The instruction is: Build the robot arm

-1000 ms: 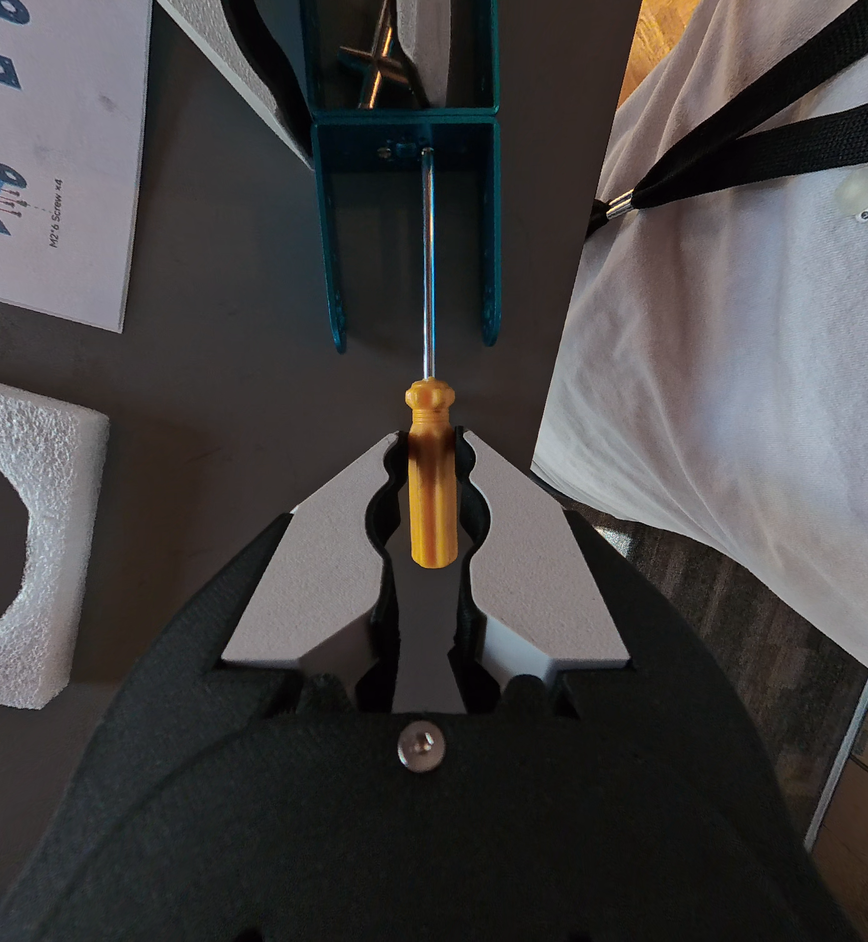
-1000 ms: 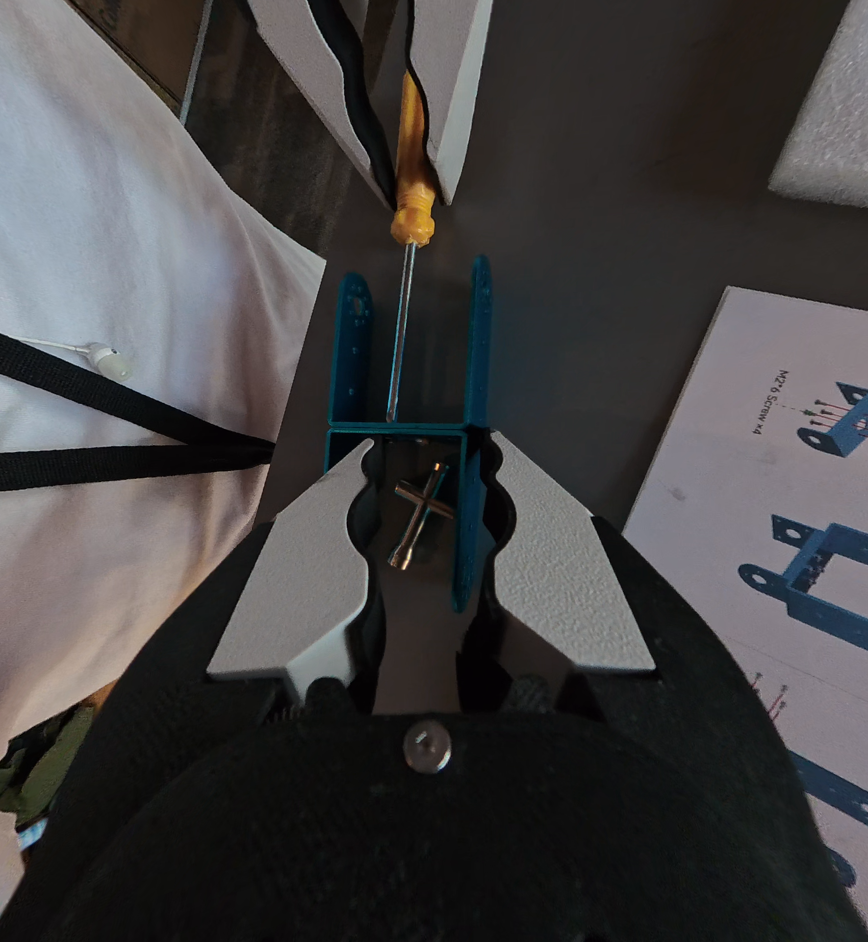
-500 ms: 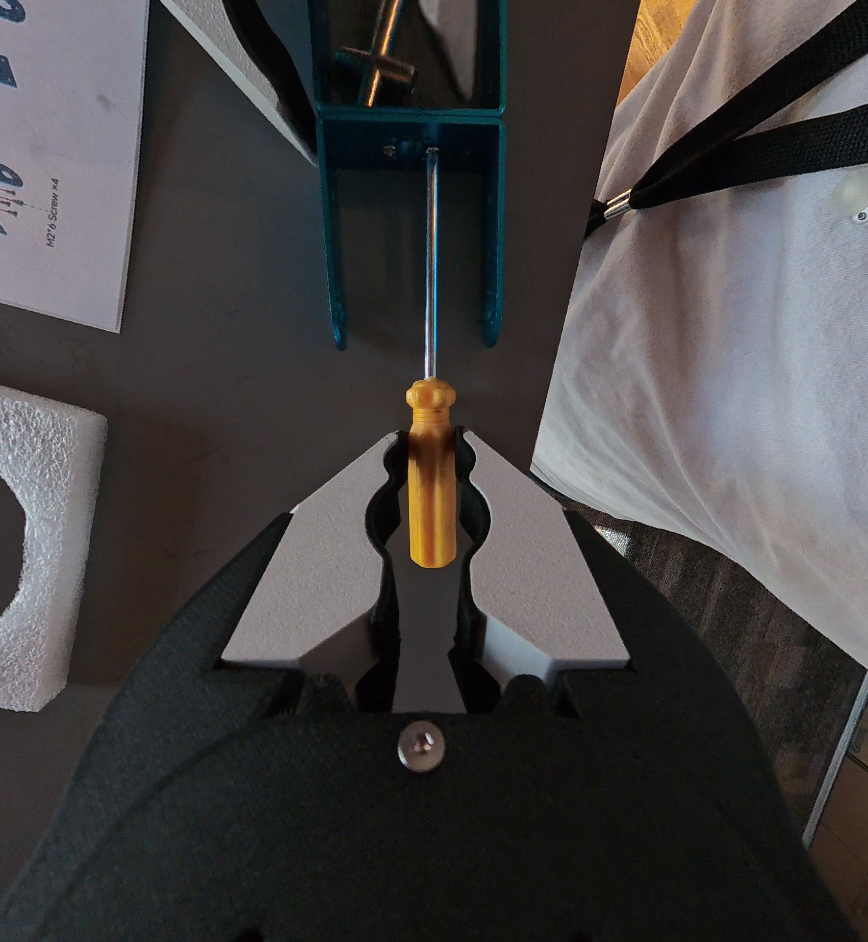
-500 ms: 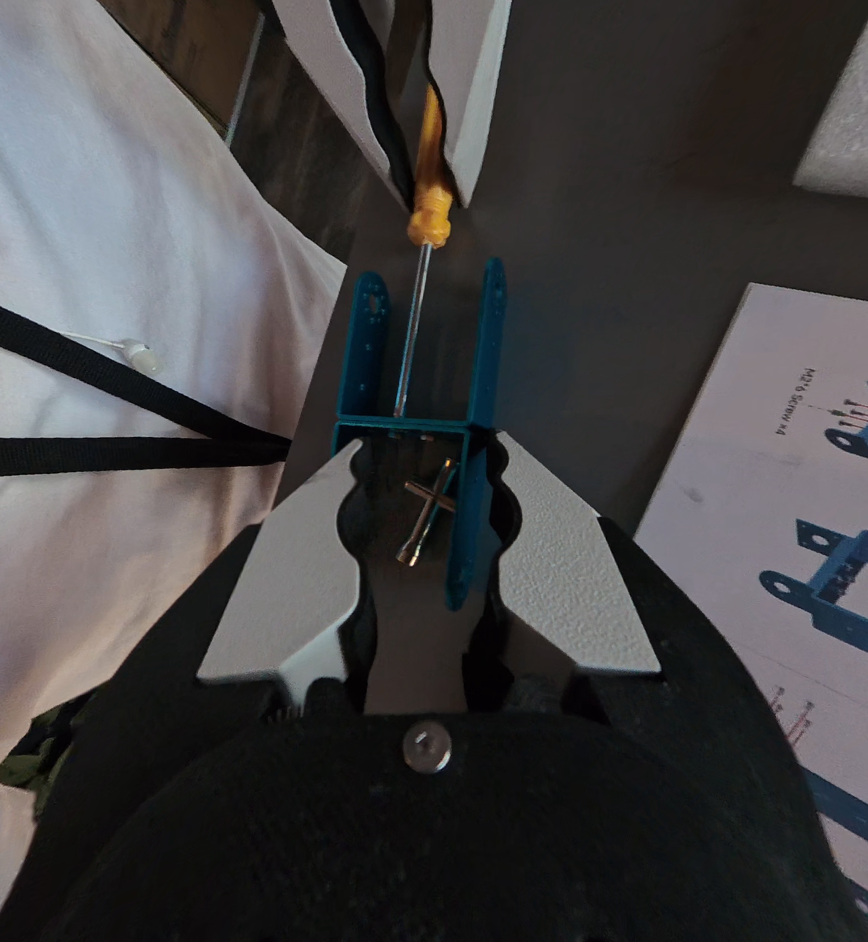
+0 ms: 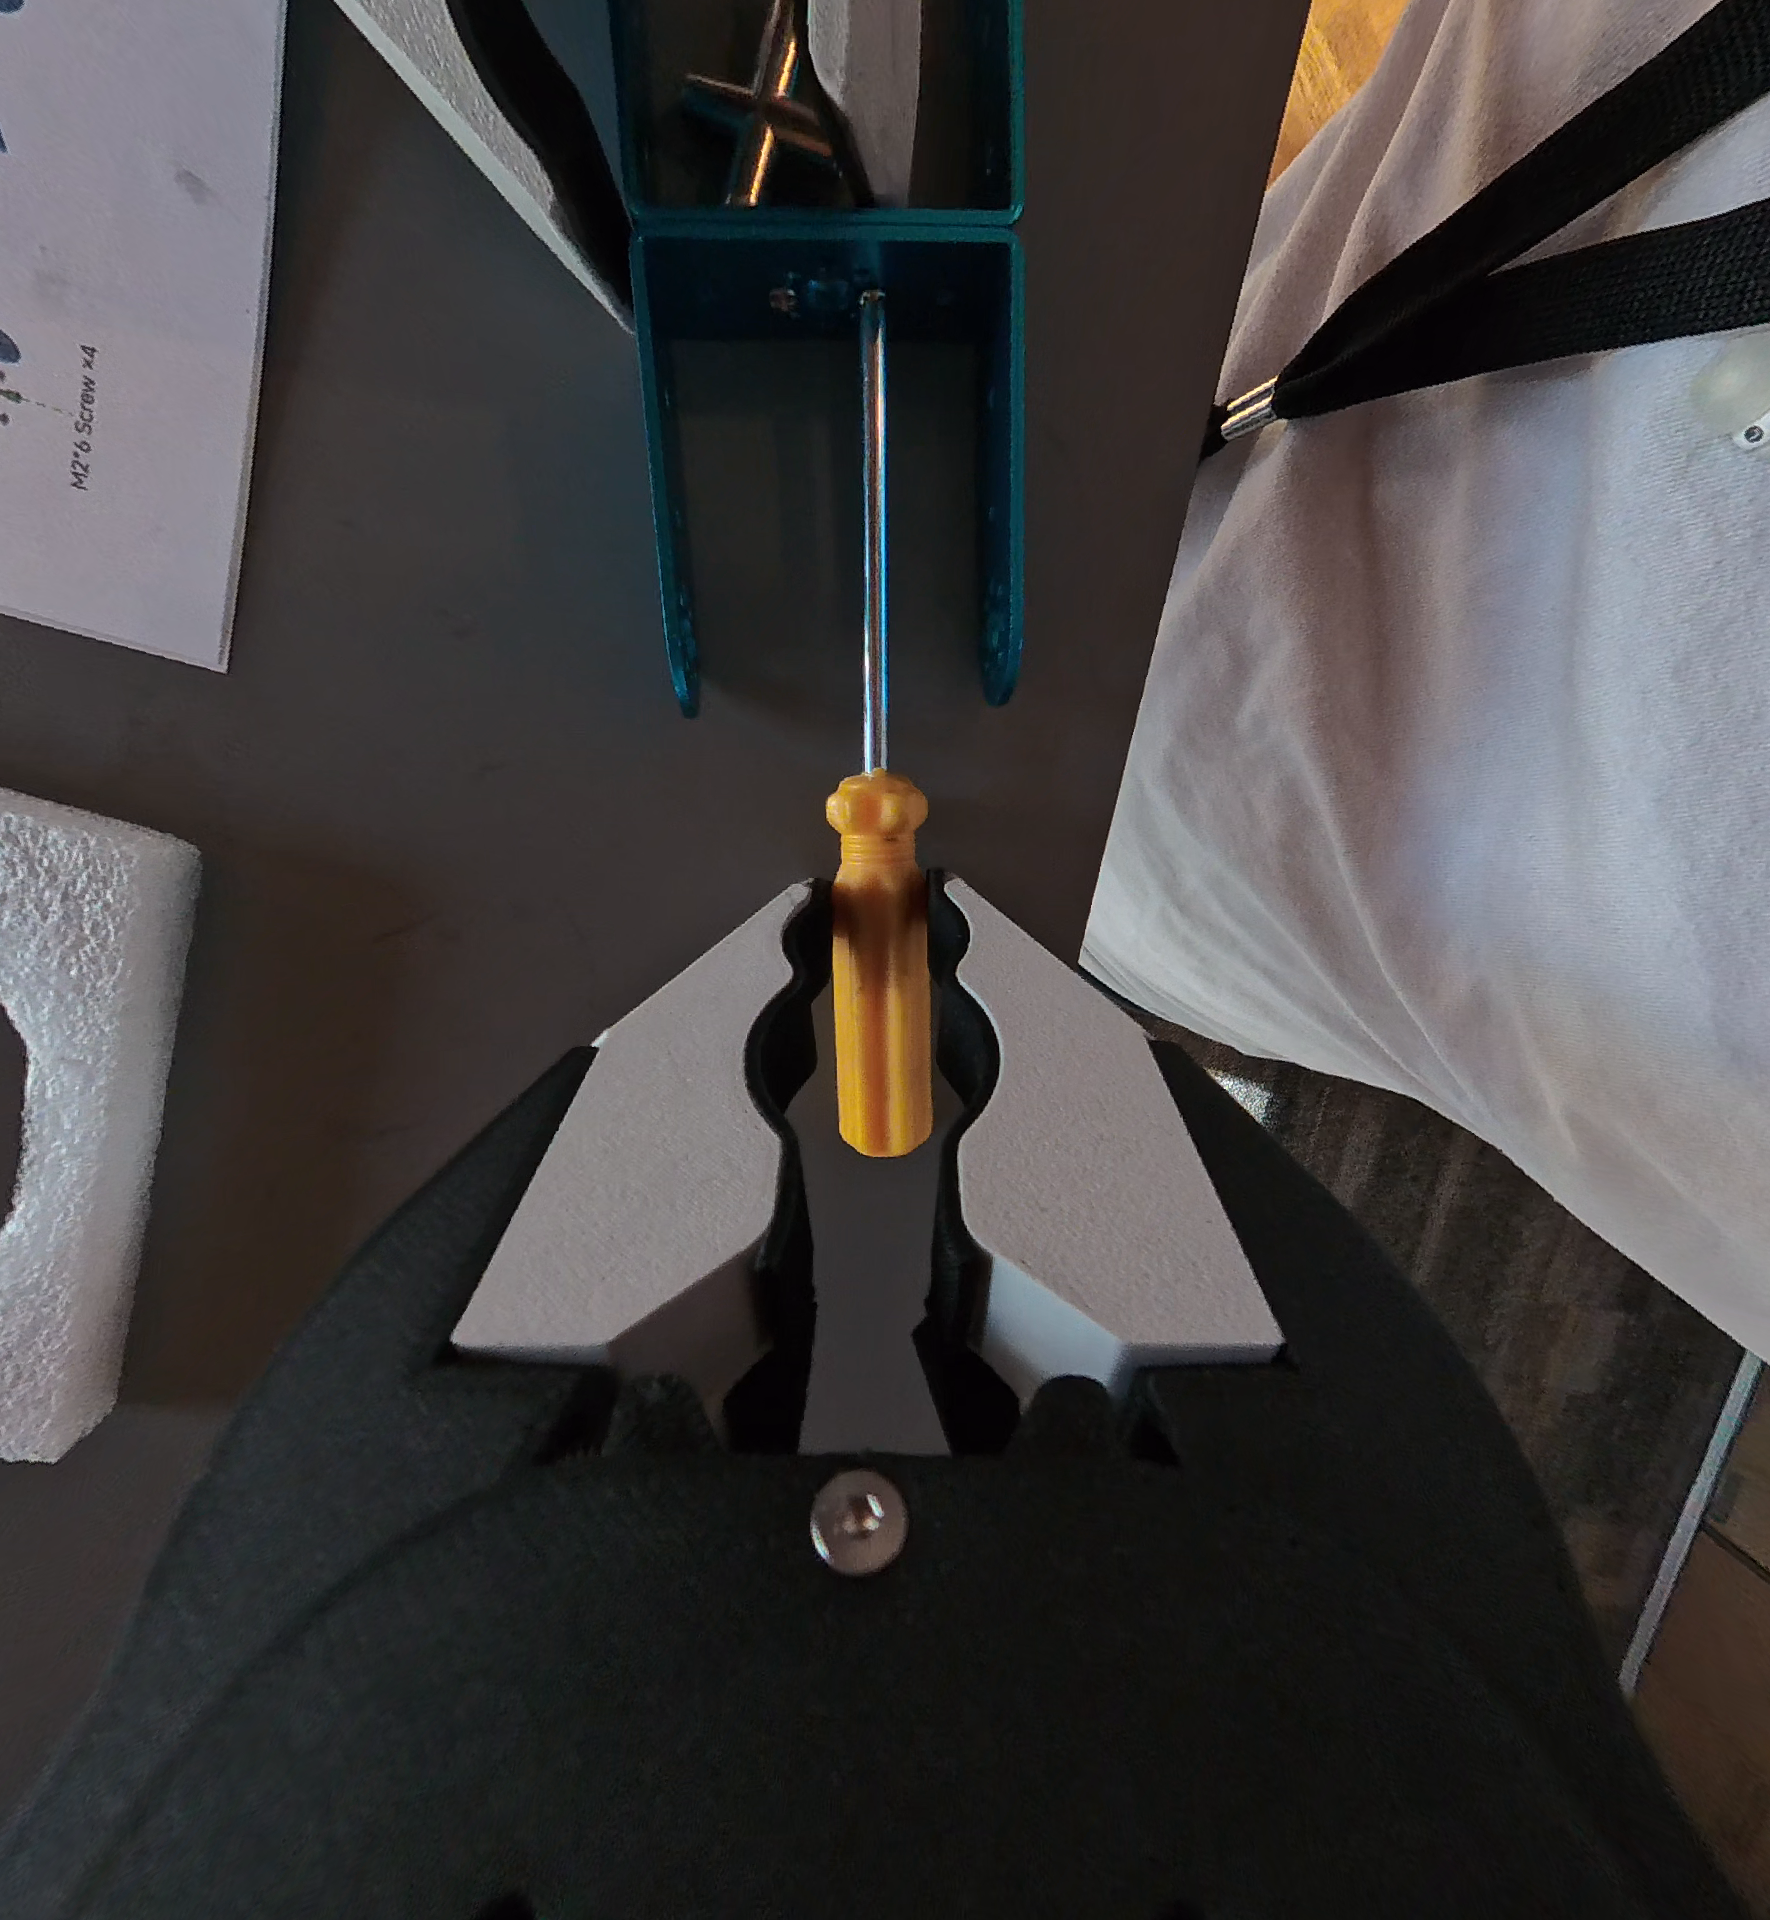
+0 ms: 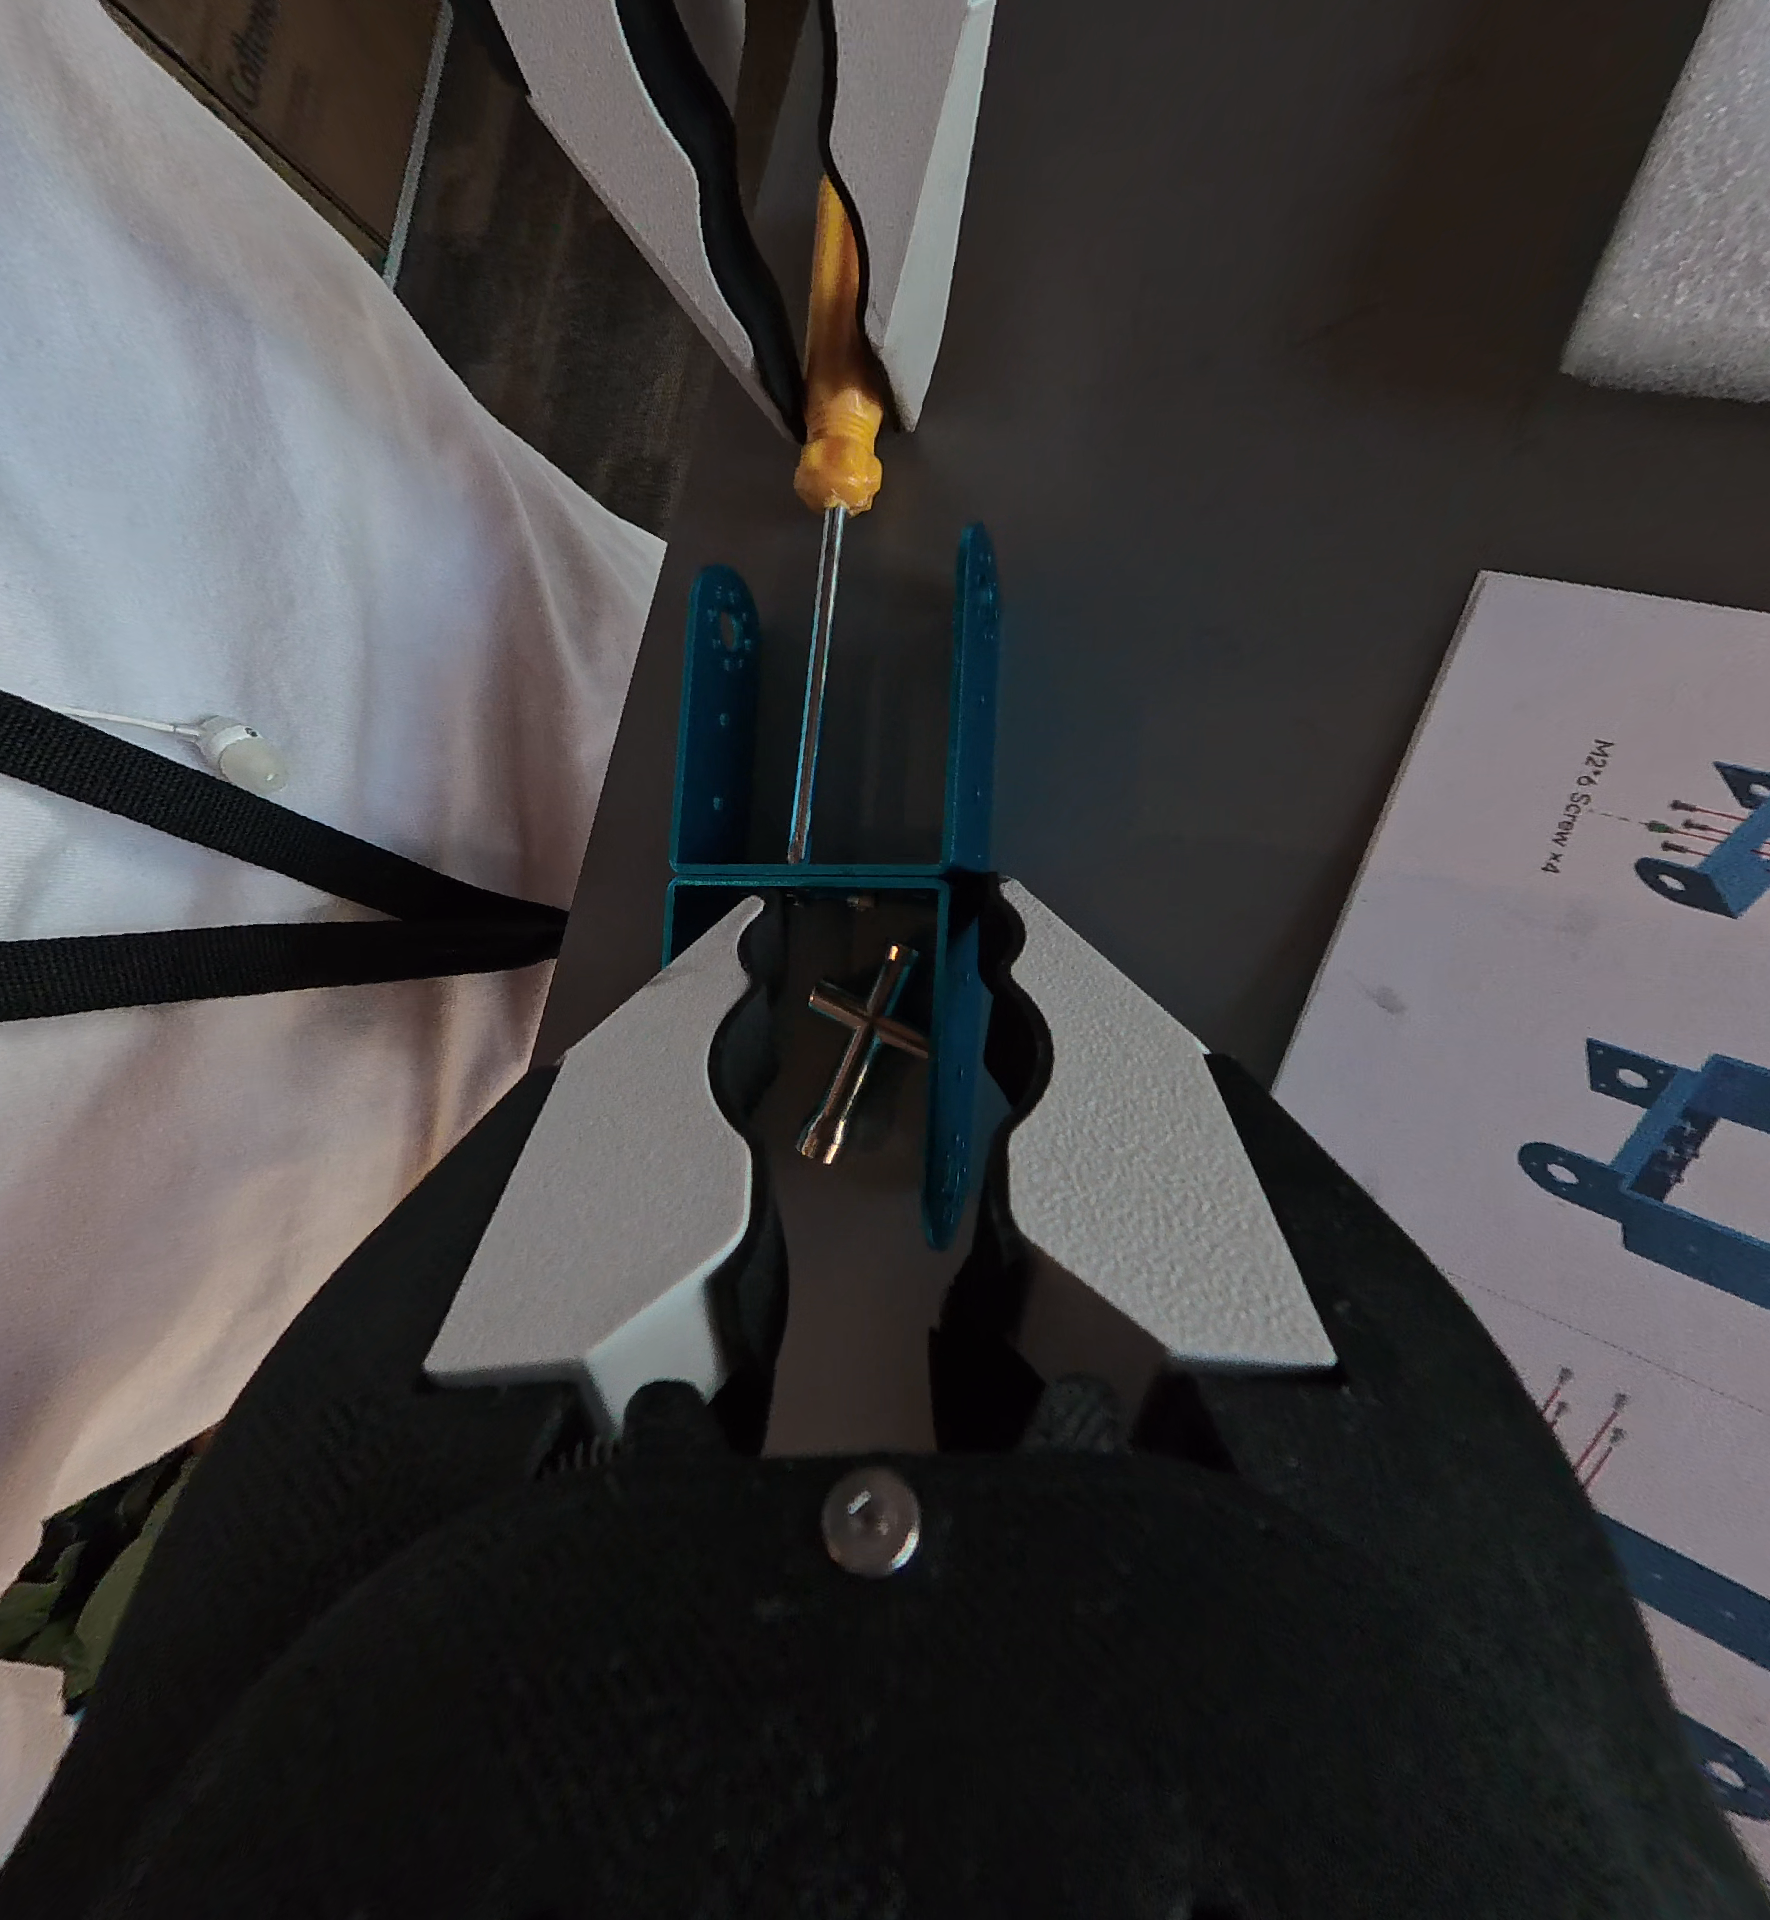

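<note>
An orange-handled screwdriver point(image 5: 881, 1023) is gripped by its handle in the left tool point(image 5: 879, 899), the thin steel shaft reaching forward between the two arms of a teal U-shaped metal bracket point(image 5: 1000, 436) until its tip meets the cross plate, where small screws are seen. A second teal bracket point(image 6: 954, 1060), joined back to back with the first, is clamped in the right tool point(image 6: 886, 904), one arm of it pressed against the right-side finger; the other arm is hidden behind the left-side finger. A small silver cross-shaped wrench point(image 6: 860, 1049) is seen inside this bracket, between the fingers; whether it is resting on the desk point(image 5: 424, 748) cannot be told. On the dark desk, a printed sheet with blue diagrams point(image 6: 1608, 1091) and a white foam block point(image 5: 50, 1132) lie off to the side. A person's white garment point(image 5: 1504, 707), crossed by black straps point(image 5: 1546, 301), is seen at the desk's edge.
</note>
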Motion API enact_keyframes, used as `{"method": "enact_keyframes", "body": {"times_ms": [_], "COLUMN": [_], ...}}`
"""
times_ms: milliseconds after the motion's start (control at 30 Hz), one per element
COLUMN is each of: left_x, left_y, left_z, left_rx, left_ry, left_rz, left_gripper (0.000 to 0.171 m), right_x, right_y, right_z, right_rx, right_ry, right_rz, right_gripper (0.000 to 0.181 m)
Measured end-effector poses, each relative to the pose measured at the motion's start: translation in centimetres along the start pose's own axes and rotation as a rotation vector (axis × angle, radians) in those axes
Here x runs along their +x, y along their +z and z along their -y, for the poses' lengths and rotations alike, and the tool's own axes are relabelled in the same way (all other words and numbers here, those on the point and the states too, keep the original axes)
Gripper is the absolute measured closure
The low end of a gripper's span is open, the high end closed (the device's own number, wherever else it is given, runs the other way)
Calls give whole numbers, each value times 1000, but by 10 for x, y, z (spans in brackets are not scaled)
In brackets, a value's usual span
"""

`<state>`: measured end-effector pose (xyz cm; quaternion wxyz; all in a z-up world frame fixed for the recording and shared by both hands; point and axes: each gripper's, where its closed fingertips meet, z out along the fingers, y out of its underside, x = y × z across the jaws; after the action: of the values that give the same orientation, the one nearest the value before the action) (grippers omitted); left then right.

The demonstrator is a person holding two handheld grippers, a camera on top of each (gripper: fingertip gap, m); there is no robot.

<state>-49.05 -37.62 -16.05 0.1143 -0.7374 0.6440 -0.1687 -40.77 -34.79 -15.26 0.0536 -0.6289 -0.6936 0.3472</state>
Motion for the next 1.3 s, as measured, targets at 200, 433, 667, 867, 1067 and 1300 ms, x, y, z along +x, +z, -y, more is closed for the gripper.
{"method": "enact_keyframes", "body": {"times_ms": [200, 433, 667, 867, 1067, 1300], "left_x": [0, 0, -1, 0, -1, -2], "left_y": [-1, 0, 0, -4, -6, -5], "left_z": [-1, 0, 0, 4, 5, 5], "left_rx": [0, 5, 2, 2, 9, 20], "left_ry": [-4, -8, -10, -25, -34, -39], "left_rz": [0, -5, 0, -26, -33, -38], "left_gripper": [155, 155, 155, 155, 155, 155], "right_x": [0, 1, 2, 1, 2, 3], "right_y": [0, -1, 1, 1, 1, 0], "right_z": [0, -4, 0, -3, -2, -3], "right_rx": [5, 0, 3, -37, -32, -25], "right_ry": [17, -29, -54, -90, -64, -51], "right_rz": [10, 2, -58, -116, -100, -92], "right_gripper": [147, 149, 138, 144, 144, 144]}}
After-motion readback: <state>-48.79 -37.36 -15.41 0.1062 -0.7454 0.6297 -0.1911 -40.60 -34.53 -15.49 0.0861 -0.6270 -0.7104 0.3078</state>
